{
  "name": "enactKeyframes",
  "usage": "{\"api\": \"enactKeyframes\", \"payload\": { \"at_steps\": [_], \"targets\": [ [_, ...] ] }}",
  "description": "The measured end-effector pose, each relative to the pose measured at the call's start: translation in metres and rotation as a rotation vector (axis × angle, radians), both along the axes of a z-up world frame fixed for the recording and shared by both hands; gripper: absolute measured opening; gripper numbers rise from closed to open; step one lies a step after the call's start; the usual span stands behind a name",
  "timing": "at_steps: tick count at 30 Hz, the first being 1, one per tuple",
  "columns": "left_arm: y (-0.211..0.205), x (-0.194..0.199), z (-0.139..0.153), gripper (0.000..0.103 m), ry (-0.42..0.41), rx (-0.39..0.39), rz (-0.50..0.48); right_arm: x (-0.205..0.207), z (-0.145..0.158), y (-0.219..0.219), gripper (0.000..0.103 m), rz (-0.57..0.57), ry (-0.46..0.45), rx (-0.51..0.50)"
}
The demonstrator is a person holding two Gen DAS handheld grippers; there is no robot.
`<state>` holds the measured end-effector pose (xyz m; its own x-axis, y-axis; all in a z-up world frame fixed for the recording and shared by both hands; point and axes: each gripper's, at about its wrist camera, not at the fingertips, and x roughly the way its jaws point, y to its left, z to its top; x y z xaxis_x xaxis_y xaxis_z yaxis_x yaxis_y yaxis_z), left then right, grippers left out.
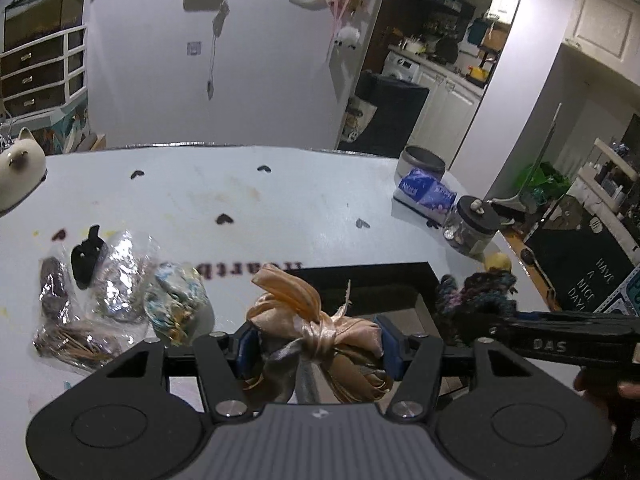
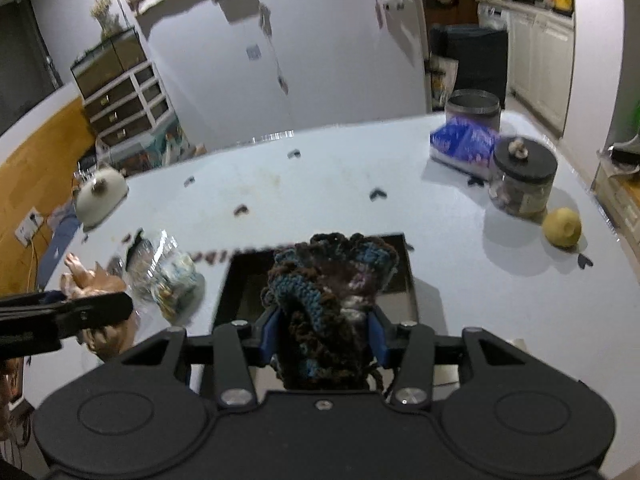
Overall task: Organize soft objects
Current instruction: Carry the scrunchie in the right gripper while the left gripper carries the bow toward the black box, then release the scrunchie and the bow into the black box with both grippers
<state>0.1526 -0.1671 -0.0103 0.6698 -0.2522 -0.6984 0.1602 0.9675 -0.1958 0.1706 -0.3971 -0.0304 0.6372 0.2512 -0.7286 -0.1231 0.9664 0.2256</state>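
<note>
My left gripper [image 1: 316, 350] is shut on a peach satin ribbon bundle [image 1: 304, 312], its blue pads pressing both sides. My right gripper [image 2: 324, 334] is shut on a dark brown and blue crocheted piece [image 2: 332, 280]. Both hang over or beside a black open box [image 1: 384, 280] [image 2: 396, 276] on the pale table [image 1: 240, 192]. In the left wrist view the crocheted piece [image 1: 476, 292] and the right gripper's black body show at the right. In the right wrist view the ribbon bundle [image 2: 96, 284] and the left gripper's body show at the left.
A clear plastic bag of small items [image 1: 116, 280] [image 2: 164, 276] with a black clip lies left of the box. At the right stand a black-lidded glass jar [image 2: 524, 184], a blue tissue pack [image 2: 464, 142], a grey tin [image 2: 474, 108] and a yellow ball [image 2: 562, 227]. A white cat-shaped pot [image 2: 100, 194] sits far left.
</note>
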Motion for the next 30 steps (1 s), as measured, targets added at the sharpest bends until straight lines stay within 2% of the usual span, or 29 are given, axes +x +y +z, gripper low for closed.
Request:
{"api": "enactKeyframes", "payload": {
  "at_steps": [4, 8, 11, 16, 19, 21, 25, 30],
  "targets": [
    [-0.018, 0.007, -0.007, 0.06, 0.039, 0.009, 0.025, 0.017, -0.02, -0.012, 0.047, 0.052, 0.076, 0.0],
    [-0.03, 0.014, -0.018, 0.06, 0.094, -0.019, 0.041, 0.025, -0.034, -0.02, 0.049, 0.096, 0.133, 0.004],
    [-0.042, 0.021, -0.025, 0.06, 0.122, -0.037, 0.037, 0.027, -0.038, -0.028, 0.052, 0.117, 0.141, 0.026],
    [-0.067, 0.033, -0.034, 0.061, 0.139, -0.024, 0.003, 0.031, -0.036, -0.044, 0.054, 0.127, 0.122, 0.033],
    [-0.082, 0.042, -0.04, 0.073, 0.15, 0.004, -0.034, 0.031, -0.035, -0.052, 0.054, 0.124, 0.115, 0.032],
    [-0.092, 0.046, -0.045, 0.088, 0.165, 0.032, -0.084, 0.03, -0.034, -0.054, 0.054, 0.123, 0.112, 0.027],
    [-0.108, 0.044, -0.052, 0.088, 0.166, 0.101, -0.133, 0.027, -0.032, -0.059, 0.053, 0.118, 0.104, 0.022],
    [-0.105, 0.043, -0.057, 0.094, 0.184, 0.081, -0.136, 0.025, -0.03, -0.06, 0.053, 0.115, 0.096, 0.021]
  ]
}}
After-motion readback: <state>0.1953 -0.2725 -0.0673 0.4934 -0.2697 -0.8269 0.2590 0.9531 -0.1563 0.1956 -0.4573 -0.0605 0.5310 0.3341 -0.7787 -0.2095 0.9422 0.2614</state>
